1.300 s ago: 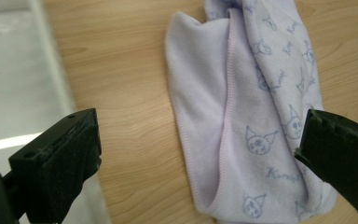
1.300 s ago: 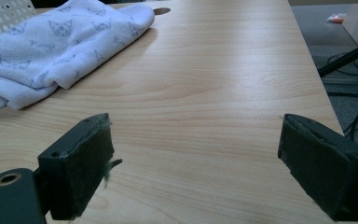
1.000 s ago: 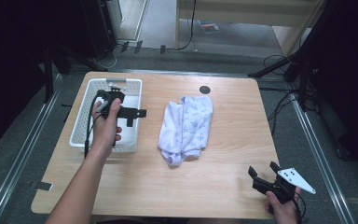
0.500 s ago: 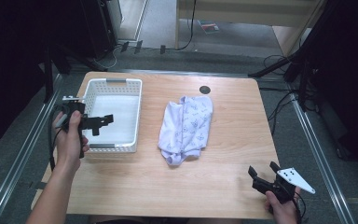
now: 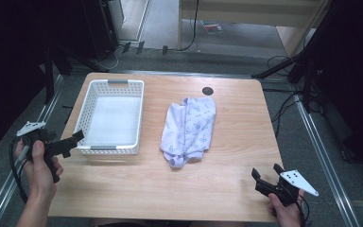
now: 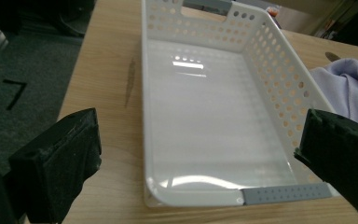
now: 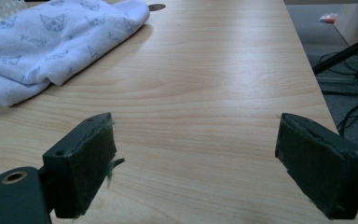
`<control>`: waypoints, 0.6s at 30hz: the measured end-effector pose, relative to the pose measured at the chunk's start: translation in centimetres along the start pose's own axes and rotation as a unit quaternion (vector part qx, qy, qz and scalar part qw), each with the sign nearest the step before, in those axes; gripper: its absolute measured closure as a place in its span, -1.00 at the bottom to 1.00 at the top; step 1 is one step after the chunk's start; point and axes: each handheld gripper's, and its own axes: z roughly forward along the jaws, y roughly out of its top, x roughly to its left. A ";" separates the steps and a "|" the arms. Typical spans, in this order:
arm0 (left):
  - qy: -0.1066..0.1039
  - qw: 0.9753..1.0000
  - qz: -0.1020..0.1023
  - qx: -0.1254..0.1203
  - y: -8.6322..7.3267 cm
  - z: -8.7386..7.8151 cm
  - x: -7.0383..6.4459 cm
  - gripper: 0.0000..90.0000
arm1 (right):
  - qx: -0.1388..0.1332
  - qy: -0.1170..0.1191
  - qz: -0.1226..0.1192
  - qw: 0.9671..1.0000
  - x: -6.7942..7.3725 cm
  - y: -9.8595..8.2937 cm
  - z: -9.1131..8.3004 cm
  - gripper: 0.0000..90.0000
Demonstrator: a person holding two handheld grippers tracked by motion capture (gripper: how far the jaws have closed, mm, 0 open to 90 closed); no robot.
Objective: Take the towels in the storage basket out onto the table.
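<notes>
Your left gripper point(image 5: 71, 142) has withdrawn off the white perforated plastic basket point(image 5: 109, 85), jaws wide; right gripper point(image 5: 264, 179) too. Approach carefully: catching its rim could drag it.

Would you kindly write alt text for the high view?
A wooden table holds a white basket at left and a crumpled pale cloth in the middle. A person's hands hold open grippers, left beside the basket, right at the near edge.
</notes>
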 end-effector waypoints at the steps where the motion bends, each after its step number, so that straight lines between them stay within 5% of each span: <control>1: 0.000 1.000 0.000 -0.005 -0.3 -0.2 0.2 -1.00 | 0.000 0.000 0.000 1.000 0.0 0.0 0.0 -0.72; 6: 0.007 0.999 -0.003 -0.031 -2.0 -1.0 1.6 -1.00 | 0.000 -0.003 -0.002 1.000 0.0 0.0 0.0 -0.72; 11: 0.046 0.996 -0.005 -0.074 -5.1 -1.5 3.3 -1.00 | 0.001 -0.005 -0.003 1.000 0.0 0.0 0.0 -0.71; 18: 0.080 0.993 0.000 -0.087 -8.9 -1.2 4.7 -1.00 | -0.003 -0.007 -0.002 1.000 0.1 0.0 0.0 -0.71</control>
